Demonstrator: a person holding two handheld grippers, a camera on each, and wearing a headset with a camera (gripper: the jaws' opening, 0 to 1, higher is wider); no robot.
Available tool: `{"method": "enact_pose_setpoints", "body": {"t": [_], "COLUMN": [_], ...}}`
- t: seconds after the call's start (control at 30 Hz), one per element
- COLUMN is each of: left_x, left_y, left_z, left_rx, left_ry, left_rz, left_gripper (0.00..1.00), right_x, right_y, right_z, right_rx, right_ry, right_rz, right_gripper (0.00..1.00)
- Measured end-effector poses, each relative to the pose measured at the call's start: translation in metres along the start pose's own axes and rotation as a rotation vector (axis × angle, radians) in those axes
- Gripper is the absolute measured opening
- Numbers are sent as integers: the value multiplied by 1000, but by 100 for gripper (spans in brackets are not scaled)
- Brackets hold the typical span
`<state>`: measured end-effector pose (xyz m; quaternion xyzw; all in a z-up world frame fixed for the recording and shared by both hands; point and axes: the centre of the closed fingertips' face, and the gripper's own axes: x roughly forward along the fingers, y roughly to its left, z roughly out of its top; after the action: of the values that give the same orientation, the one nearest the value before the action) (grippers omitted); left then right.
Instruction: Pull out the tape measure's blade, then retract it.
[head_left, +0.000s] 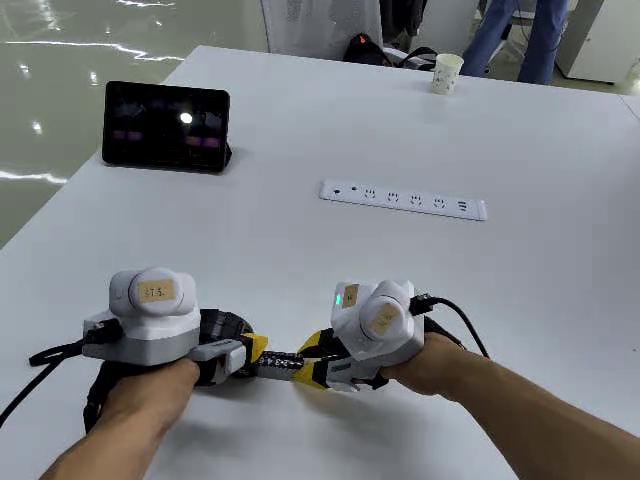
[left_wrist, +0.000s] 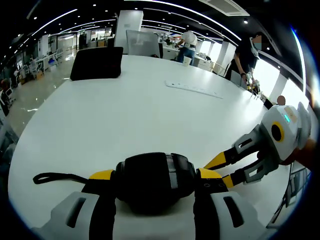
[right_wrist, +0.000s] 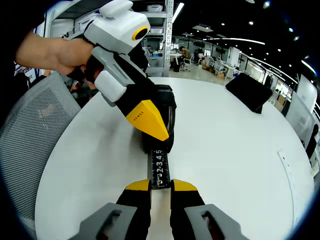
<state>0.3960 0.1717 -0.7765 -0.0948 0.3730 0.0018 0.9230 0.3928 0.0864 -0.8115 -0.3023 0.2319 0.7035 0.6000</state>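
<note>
Black blade (right_wrist: 159, 169) seems pinched in right gripper (right_wrist: 160, 187).

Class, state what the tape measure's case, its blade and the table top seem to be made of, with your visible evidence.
Case: black, matte, rounded moulding; probably plastic or rubber. Blade: thin flat dark strip with printed white numerals; likely coated steel. Table top: white, smooth, softly reflective; perhaps laminate.
</note>
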Motion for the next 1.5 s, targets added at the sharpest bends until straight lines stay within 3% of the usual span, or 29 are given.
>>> {"method": "enact_pose_setpoints", "body": {"t": [0.97,1.5], "left_x": [0,-2], "left_y": [0,-1], "left_z": [0,-1], "left_rx": [-8,0], "left_ry": [4,7], "left_rz": [-14,-12], "left_gripper": [58,59], "right_x": [21,24], "right_y": [4,4], "right_z": [30,28], "right_rx": [-23,-40], "right_ry": [-26,-19], "right_rz": [11,14], "right_gripper": [11,12]}}
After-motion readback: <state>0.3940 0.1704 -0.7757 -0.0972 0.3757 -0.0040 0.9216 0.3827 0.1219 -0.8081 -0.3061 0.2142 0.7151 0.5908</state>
